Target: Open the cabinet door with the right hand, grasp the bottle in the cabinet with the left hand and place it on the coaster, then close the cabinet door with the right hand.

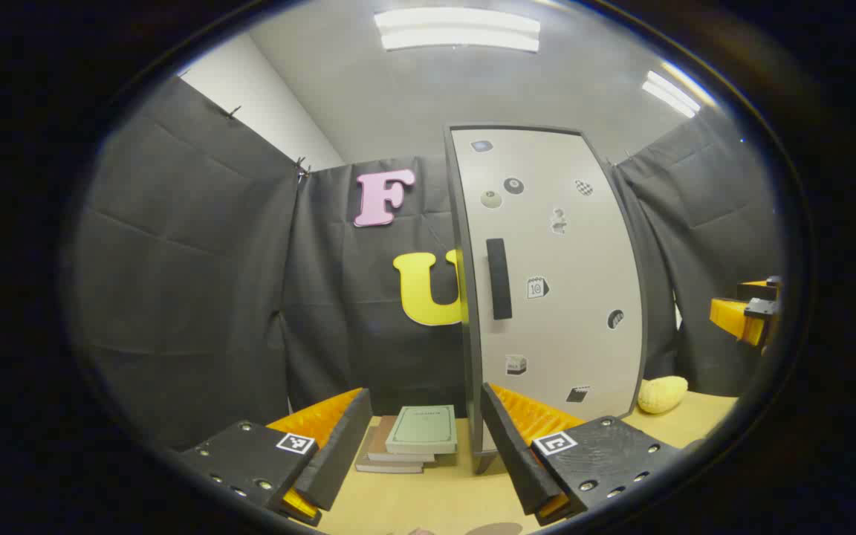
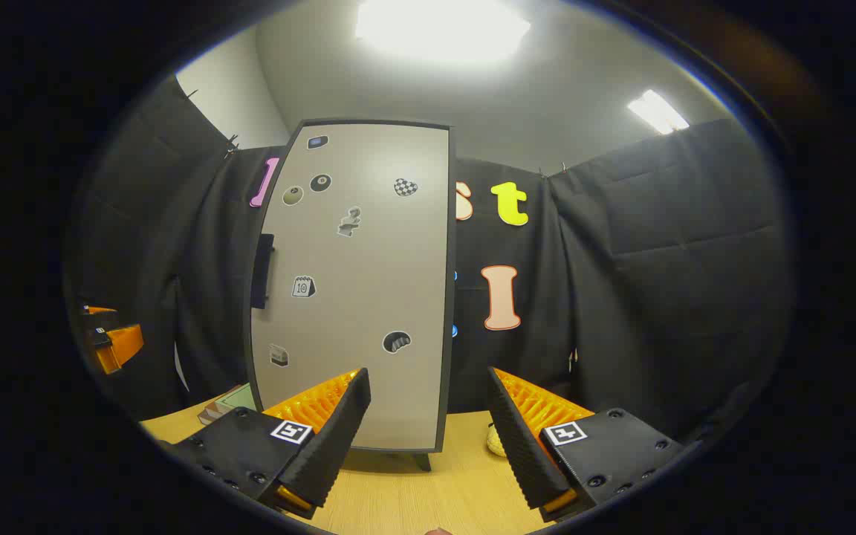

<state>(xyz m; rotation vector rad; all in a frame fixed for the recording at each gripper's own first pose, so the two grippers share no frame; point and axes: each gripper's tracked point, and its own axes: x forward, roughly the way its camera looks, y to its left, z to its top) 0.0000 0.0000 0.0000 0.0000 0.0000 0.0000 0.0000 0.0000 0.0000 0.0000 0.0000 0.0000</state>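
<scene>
Two grippers hang level above the pale wooden tabletop (image 1: pixel 465 490), both facing the tall grey cabinet with its dark frame. The left gripper (image 1: pixel 426 446) has its fingers spread wide with nothing between them, and the right gripper (image 2: pixel 428 435) is likewise parted and empty. Neither touches the cabinet.

That cabinet's light grey door (image 1: pixel 554 275) is closed, dotted with small stickers, and carries a black vertical bar handle (image 1: pixel 498 279) near its left edge; the same door (image 2: pixel 357 282) and handle (image 2: pixel 262 271) appear in the right gripper view. With the door closed, the bottle cannot be seen.

From the left gripper view, a small stack of books topped by a pale green cover (image 1: pixel 417 438) lies on the table just left of the cabinet, a yellowish ribbed corn-like object (image 1: pixel 662 394) rests at the cabinet's right, and the right gripper shows at the far right edge (image 1: pixel 747 312). The right gripper view catches the left gripper at its left edge (image 2: pixel 112 338).
</scene>
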